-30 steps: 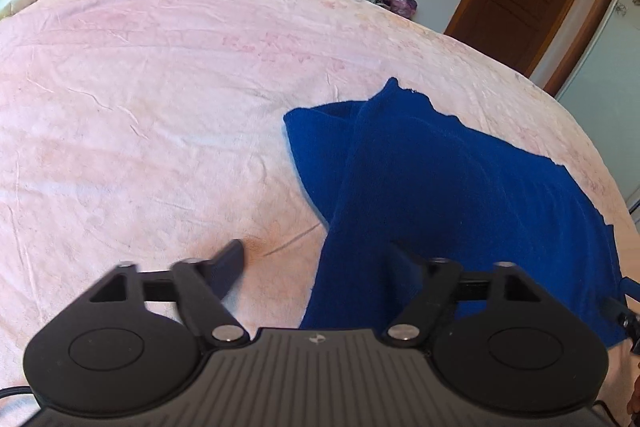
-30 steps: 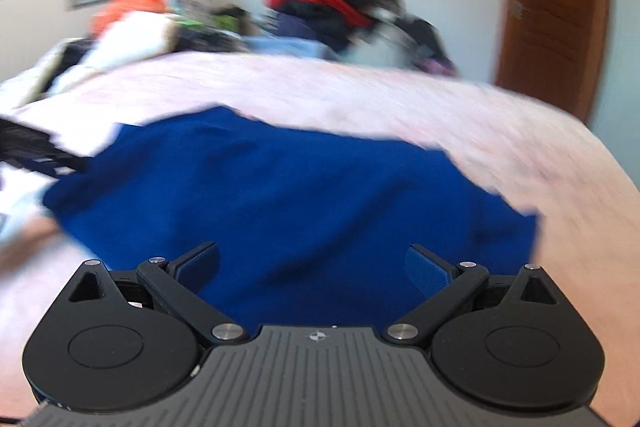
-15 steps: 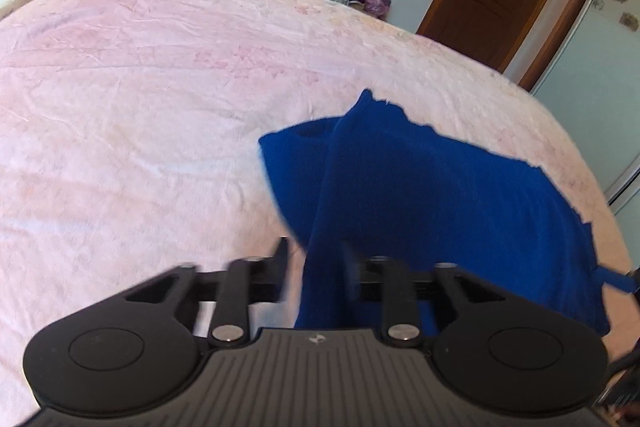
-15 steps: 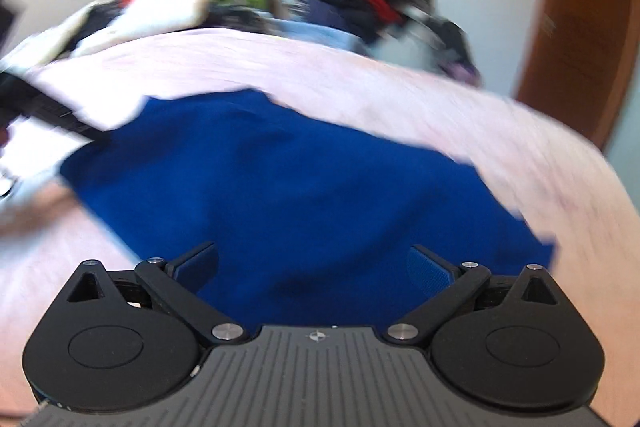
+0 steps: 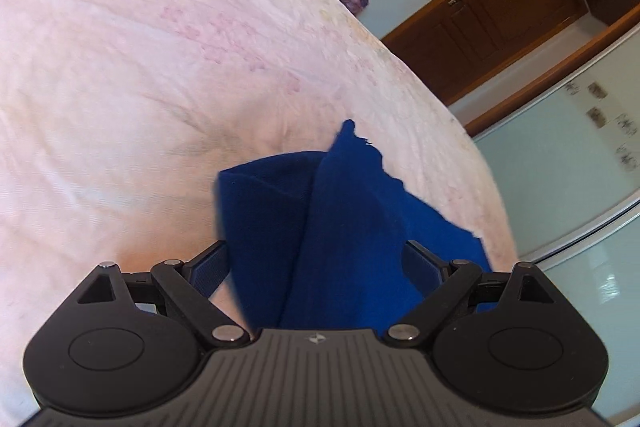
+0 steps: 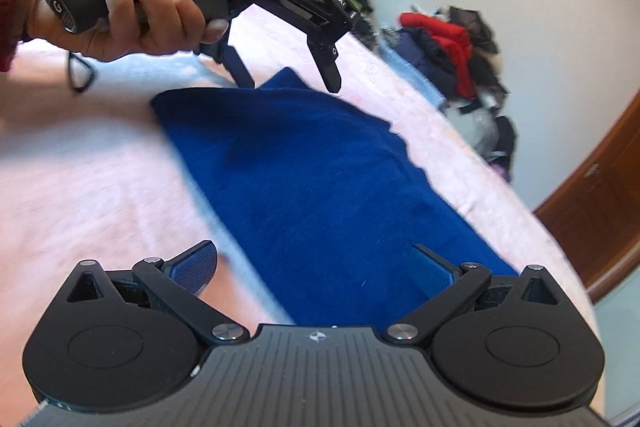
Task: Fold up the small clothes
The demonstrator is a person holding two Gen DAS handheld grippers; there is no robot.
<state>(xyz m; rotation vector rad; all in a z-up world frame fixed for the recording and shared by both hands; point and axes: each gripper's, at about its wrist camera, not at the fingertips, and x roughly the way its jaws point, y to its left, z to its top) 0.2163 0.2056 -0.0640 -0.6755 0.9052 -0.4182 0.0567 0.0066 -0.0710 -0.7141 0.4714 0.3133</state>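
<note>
Blue cloth [image 6: 320,179] on bed, hand [image 6: 132,15] gripping left tongs [image 6: 288,75] only from right wrist.

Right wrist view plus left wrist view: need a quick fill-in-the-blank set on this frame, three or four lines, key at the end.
1. The dark blue knit garment lies on a pale ____ bedspread.
2. In the right wrist view, a bare hand holds the left hand-held gripper above the garment's ____ end.
3. The right hand-held gripper has its jaws ____, gripping nothing.
4. The brown wooden door is ____.

Missing words: pink; far; open; closed
</note>
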